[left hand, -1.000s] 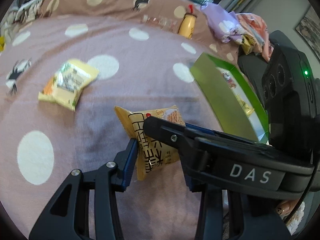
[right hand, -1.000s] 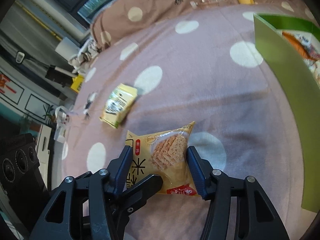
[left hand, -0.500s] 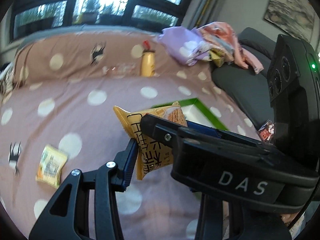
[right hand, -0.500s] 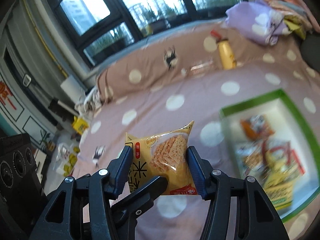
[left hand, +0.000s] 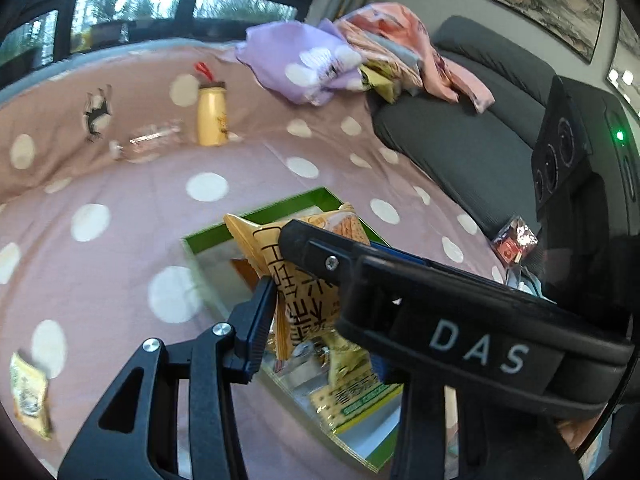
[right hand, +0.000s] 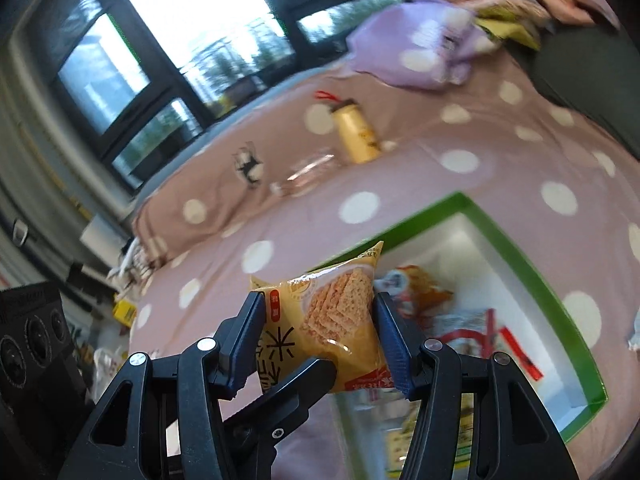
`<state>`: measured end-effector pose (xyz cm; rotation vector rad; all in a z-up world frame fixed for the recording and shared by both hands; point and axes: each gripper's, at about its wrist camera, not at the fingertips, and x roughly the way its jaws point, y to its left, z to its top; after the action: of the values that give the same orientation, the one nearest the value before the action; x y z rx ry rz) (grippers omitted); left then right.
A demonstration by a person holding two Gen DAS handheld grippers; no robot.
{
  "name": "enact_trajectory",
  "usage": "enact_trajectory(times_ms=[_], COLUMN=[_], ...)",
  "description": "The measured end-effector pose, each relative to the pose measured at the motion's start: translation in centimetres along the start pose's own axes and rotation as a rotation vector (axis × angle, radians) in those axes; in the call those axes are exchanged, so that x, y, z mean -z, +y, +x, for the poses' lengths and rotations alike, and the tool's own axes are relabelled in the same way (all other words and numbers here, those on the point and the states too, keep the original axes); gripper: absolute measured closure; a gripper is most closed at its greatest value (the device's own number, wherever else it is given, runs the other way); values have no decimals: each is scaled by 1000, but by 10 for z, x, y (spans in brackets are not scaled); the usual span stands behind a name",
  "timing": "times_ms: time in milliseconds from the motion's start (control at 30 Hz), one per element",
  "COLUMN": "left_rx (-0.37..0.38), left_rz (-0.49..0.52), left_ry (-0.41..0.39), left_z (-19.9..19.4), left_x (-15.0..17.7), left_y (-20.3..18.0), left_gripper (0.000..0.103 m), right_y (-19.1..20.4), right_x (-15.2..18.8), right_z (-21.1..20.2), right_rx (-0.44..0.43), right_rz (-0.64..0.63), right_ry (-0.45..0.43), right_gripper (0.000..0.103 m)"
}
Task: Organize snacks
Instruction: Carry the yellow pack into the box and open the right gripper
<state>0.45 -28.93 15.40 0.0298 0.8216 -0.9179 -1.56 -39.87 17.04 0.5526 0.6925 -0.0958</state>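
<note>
A yellow cracker packet (right hand: pixel 326 322) is held in the air between the fingers of my right gripper (right hand: pixel 320 330), which is shut on it. The same packet (left hand: pixel 298 276) shows in the left wrist view, where my left gripper (left hand: pixel 312 316) is also shut on it, its right finger hidden by the right gripper's body. The packet hangs over the near-left part of a green-rimmed white box (right hand: pixel 516 248) that holds several snack packets (right hand: pixel 472 324). The box also shows in the left wrist view (left hand: pixel 256 218).
The box lies on a pink polka-dot bedspread (left hand: pixel 132 200). A loose yellow snack packet (left hand: pixel 28 394) lies at the far left. A yellow bottle (left hand: pixel 211 114) and a clear bottle (left hand: pixel 152 142) stand at the back. Piled clothes (left hand: pixel 360 56) and a grey sofa (left hand: pixel 472 132) are on the right.
Both grippers have lifted the cracker packet off the bedspread and carried it right, from beside the box to above it. The loose packet has fallen behind to the left.
</note>
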Motion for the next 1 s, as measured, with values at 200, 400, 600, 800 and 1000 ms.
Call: enact_trajectory(times_ms=[200,400,600,800,1000], left_rx=[14,44,46,34,37], left_rz=[31,24,9,7,-11], left_ry=[76,129,180,203,234], left_z=[37,62,83,91,100], left_x=[-2,1,5,8,11], left_y=[-12,-14,-11,-11,-9], left_gripper=[63,63,63,63,63], right_y=[-48,-78,-94,-104,-111], right_x=[0,4,8,10,13], right_z=[14,24,35,43,50], right_rx=[-1,24,48,55,72], right_rz=[135,218,267,296,322], right_ry=[35,66,102,130,159], right_gripper=[44,44,44,44,44])
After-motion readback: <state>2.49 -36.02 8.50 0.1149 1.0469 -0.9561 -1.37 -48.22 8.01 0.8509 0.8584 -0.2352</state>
